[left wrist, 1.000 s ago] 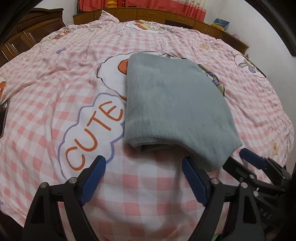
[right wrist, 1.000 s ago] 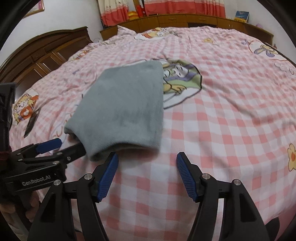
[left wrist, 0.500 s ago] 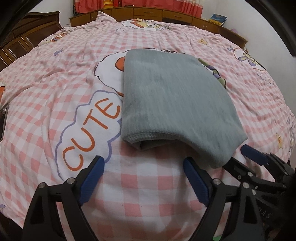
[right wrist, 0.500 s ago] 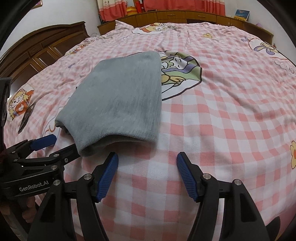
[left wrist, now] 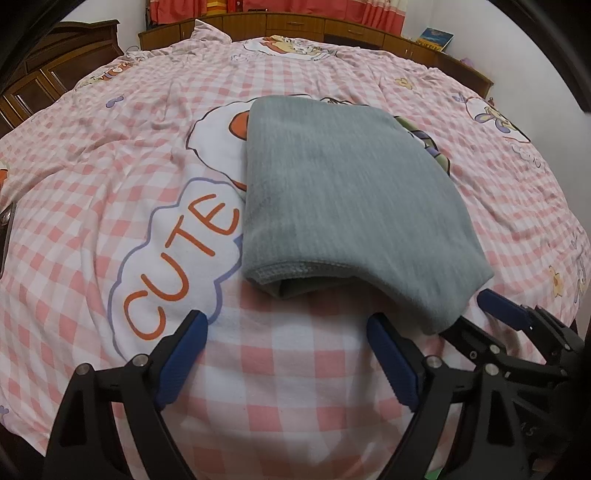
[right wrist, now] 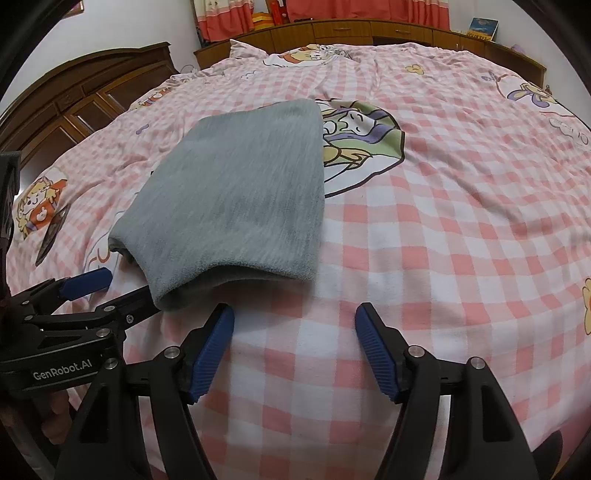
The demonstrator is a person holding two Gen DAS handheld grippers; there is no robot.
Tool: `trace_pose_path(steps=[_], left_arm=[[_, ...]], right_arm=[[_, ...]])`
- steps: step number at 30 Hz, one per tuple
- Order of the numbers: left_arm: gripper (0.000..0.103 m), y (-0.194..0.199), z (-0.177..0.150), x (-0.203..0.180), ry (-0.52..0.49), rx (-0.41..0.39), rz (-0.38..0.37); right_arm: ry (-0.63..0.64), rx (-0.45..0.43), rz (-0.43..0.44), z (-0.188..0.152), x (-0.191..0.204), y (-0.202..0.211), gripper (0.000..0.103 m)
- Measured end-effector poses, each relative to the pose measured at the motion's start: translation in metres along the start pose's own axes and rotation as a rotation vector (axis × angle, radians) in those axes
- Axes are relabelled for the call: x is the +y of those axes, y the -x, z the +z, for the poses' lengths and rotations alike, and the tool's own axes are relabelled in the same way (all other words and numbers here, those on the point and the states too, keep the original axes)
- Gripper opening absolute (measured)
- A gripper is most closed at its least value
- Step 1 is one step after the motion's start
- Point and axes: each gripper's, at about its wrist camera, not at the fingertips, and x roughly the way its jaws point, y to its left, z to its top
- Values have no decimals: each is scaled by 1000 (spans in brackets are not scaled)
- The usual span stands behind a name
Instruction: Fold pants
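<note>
The grey pants (left wrist: 351,192) lie folded into a thick rectangle on the pink checked bedsheet (left wrist: 110,155), with the open hem facing me. My left gripper (left wrist: 286,328) is open just in front of that near edge, with only sheet between its blue pads. In the right wrist view the pants (right wrist: 236,199) sit up and left of my right gripper (right wrist: 294,317), which is also open over bare sheet. Each gripper shows in the other's view, the right gripper (left wrist: 476,321) and the left gripper (right wrist: 118,290), with one fingertip hidden behind the pants' near corner.
A flat dark object (right wrist: 51,236) lies on the sheet at the left. A wooden headboard (right wrist: 92,96) stands on the left and low wooden cabinets (left wrist: 332,26) run behind the bed. A hand (right wrist: 55,417) grips the left tool.
Both views wobble slightly. The pants lie as before, and both grippers stay open in front of the near edge.
</note>
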Motion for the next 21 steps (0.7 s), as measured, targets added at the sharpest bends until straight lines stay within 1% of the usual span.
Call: trace_pose_path(steps=[21], left_arm=[[91,-2,-2,4,22,6,-14]], right_arm=[[-2,2,-3,0,0,-2,70]])
